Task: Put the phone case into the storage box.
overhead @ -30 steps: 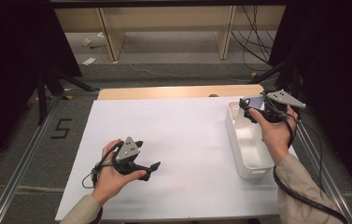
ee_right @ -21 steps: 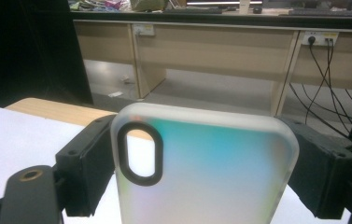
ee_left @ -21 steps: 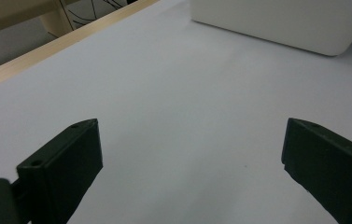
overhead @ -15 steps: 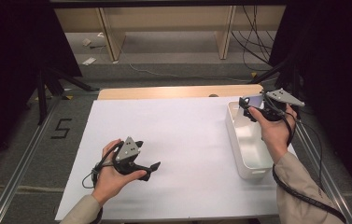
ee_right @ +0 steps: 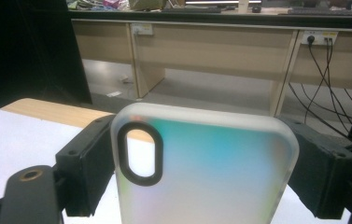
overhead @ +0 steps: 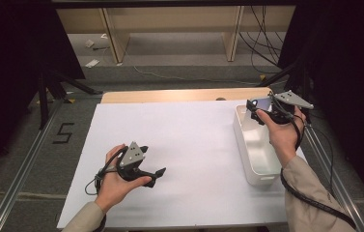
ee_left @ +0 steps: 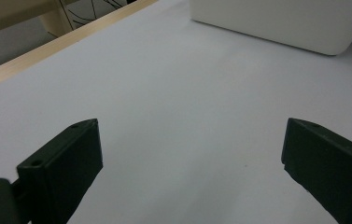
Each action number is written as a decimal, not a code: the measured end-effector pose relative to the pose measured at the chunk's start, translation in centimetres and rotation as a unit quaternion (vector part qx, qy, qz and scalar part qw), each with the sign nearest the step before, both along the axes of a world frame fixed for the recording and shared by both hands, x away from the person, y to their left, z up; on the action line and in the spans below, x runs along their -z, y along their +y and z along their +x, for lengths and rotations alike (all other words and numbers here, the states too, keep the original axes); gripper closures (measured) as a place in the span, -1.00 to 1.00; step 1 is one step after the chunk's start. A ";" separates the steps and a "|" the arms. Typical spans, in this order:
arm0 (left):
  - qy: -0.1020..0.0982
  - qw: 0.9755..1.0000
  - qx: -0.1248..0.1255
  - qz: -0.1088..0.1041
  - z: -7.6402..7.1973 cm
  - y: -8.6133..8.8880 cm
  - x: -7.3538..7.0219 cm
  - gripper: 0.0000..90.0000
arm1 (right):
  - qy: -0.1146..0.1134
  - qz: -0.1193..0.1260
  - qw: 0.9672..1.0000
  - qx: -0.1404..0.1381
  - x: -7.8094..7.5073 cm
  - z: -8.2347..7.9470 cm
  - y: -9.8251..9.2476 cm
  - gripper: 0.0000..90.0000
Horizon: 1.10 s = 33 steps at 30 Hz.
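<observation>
My left hand [overhead: 114, 181] is low near my edge of the table, holding the left gripper [overhead: 158, 172] pretty much level with its jaws wide apart and nothing between them. My right arm's stretched forward with the sleeve showing, and the right hand [overhead: 281, 130] has the right gripper [overhead: 253, 106] up high, jaws clamped on both sides of a phone case [ee_right: 206, 168].

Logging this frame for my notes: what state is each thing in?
Phone case: clamped between the right tool's jaws, held above the bin.
White bin: upright on the white sheet, looks empty.
Left tool: jaws wide open, nothing between them, low over the sheet.
</observation>
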<state>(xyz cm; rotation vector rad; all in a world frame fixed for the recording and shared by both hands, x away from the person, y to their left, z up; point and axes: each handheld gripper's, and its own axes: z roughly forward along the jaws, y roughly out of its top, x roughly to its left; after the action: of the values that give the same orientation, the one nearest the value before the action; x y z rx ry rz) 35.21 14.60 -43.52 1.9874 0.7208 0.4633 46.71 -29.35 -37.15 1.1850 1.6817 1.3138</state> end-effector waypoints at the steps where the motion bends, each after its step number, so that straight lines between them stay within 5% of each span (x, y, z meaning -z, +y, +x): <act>1: 0.000 1.000 0.000 0.000 0.0 0.0 0.0 -0.90 | 0.000 0.000 1.000 0.000 0.0 0.0 0.0 -0.59; 33: 0.000 1.000 0.000 0.000 0.0 0.0 0.0 -0.90 | 0.002 -0.003 1.000 0.000 0.1 1.2 0.1 -0.59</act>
<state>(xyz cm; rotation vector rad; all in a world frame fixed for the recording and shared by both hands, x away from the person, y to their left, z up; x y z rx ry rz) 35.23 14.64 -43.53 1.9874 0.7216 0.4640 47.91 -29.23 -37.23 1.1856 1.6875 1.3061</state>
